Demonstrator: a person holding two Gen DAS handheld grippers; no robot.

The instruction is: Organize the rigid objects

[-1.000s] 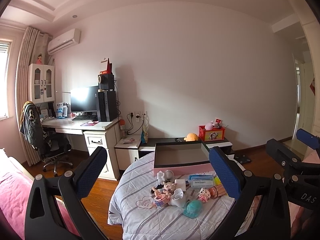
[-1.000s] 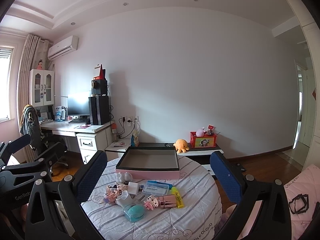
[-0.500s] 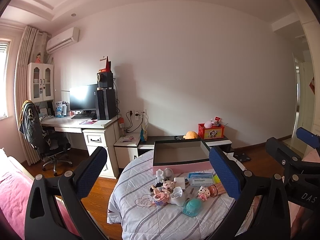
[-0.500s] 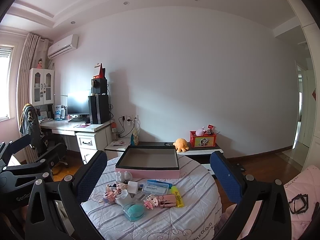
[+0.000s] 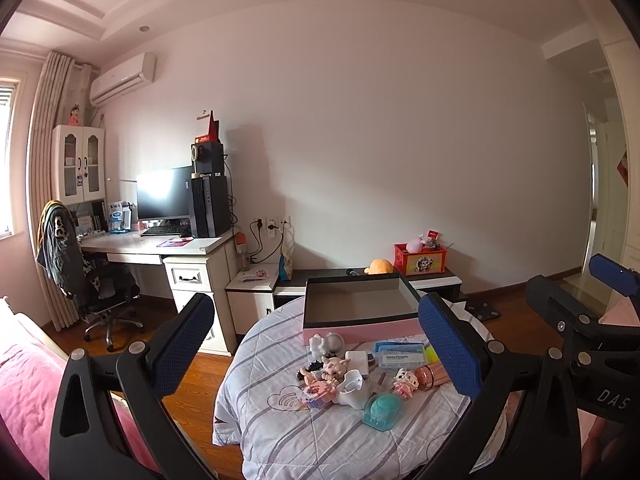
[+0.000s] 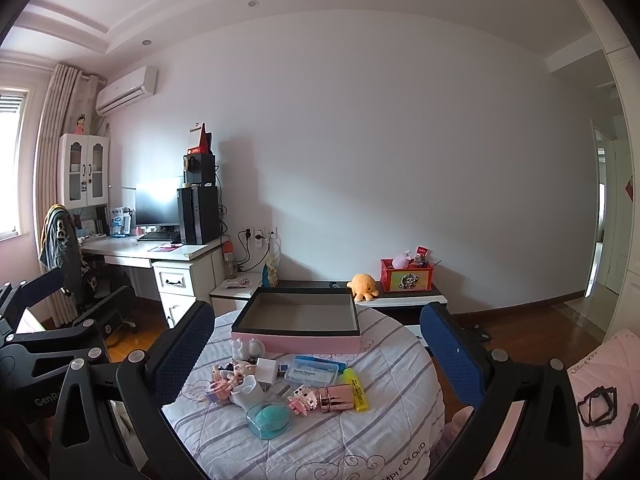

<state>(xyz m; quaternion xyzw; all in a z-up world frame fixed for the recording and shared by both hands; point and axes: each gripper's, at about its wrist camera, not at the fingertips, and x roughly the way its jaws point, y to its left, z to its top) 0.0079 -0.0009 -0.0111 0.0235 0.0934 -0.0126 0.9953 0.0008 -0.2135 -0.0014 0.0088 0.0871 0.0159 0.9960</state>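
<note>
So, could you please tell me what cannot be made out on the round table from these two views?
- Yellow highlighter: mostly hidden in left wrist view by the left gripper's right finger.
- Clear plastic box's label: too small to read in right wrist view.
- Small pink block figures: details too small, both views.

Soft daylight enters from the window (image 5: 8,160) at left; the monitor (image 5: 164,194) shows pale glare. The tower (image 6: 199,214) casts a faint shadow on the wall (image 6: 400,160). Fisheye bending and dark vignetting mark the edges; focus sharp.

Left gripper (image 5: 316,346), right gripper (image 6: 316,350): black frames, blue textured pads, silver screws, white lettering.
</note>
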